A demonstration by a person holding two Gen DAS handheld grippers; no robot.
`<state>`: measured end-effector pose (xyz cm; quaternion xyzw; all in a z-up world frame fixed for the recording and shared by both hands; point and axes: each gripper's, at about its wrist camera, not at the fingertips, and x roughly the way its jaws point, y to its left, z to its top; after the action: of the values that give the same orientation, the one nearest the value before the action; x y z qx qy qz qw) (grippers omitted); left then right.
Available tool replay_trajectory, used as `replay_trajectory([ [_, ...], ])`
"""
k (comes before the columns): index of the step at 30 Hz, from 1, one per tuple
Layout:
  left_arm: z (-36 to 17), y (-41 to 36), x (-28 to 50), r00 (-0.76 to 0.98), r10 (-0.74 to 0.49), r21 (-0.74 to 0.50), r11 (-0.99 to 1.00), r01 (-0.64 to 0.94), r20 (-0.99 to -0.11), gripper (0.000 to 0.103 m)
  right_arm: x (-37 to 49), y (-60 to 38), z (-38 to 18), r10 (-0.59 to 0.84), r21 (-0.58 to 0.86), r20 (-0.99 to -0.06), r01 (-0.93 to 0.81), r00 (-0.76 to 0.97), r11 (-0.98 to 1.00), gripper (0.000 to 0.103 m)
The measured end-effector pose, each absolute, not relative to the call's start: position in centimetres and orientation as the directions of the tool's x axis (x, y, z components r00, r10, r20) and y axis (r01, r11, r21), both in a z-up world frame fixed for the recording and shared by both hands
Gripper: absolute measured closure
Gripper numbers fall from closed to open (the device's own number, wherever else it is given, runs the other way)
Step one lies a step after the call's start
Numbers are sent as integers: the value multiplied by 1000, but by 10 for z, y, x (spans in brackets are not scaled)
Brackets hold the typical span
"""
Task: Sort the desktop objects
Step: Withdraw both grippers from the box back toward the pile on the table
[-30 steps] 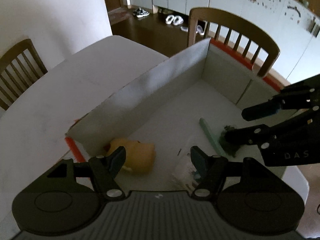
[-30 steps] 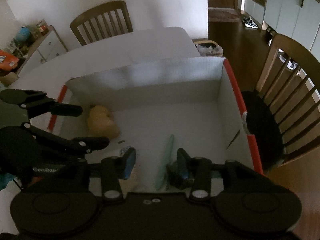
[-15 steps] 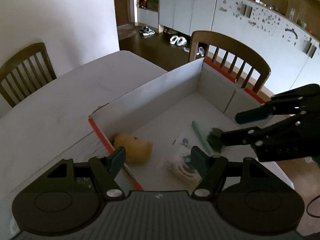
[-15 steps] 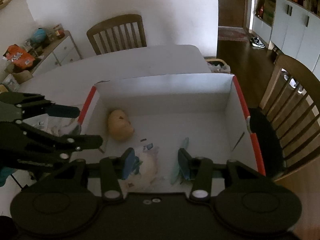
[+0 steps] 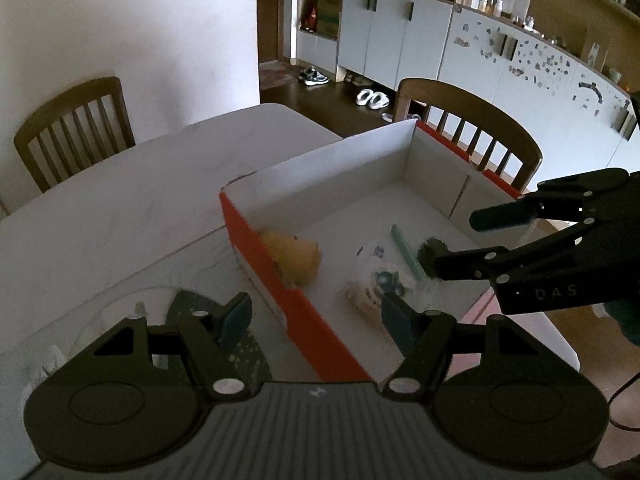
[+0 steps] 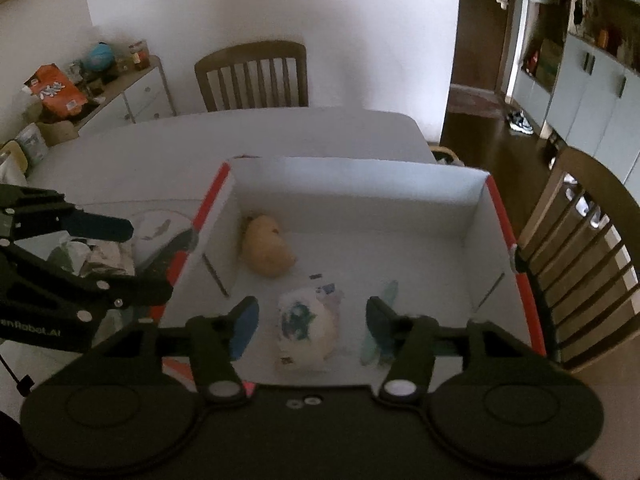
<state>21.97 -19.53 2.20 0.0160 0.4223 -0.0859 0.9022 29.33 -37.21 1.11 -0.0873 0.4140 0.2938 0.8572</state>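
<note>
Both tongs over the box, nothing gripped.
Left view: my left tongs (image 5: 316,320) open and empty, straddling the box (image 5: 280,280) red wall on the bench (image 5: 120,200); inside lie a yellow toy (image 5: 296,256), a packet (image 5: 376,284), a green stick (image 5: 404,248).
Right view: my right tongs (image 6: 306,324) opening, pads clear of the packet (image 6: 306,328) lying on the box floor between them; toy (image 6: 268,248) beyond, stick (image 6: 384,304) by the right finger.
</note>
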Motion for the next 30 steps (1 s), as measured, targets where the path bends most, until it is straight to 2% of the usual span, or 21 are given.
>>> replay_trajectory([
  [5,25,-178,203,633,-171,-76,982,173,-755,32,276,-360,19,441,88,-746,-583,498,808,36],
  [7,25,-169,198,631,-174,-86,982,169,-756,24,268,-354,22,451,89,-738,-590,502,803,30],
  [11,25,-149,185,635,-173,-92,983,158,-753,20,252,-339,25,467,96,-727,-599,504,795,27],
  [15,21,-123,172,633,-170,-113,985,130,-755,13,230,-321,25,495,112,-709,-613,502,782,22],
  [18,20,-106,161,644,-153,-109,988,109,-750,1,212,-306,25,518,121,-697,-631,496,766,17],
  [30,9,-44,132,648,-93,-96,995,30,-756,1,165,-248,15,546,142,-693,-653,470,744,14],
])
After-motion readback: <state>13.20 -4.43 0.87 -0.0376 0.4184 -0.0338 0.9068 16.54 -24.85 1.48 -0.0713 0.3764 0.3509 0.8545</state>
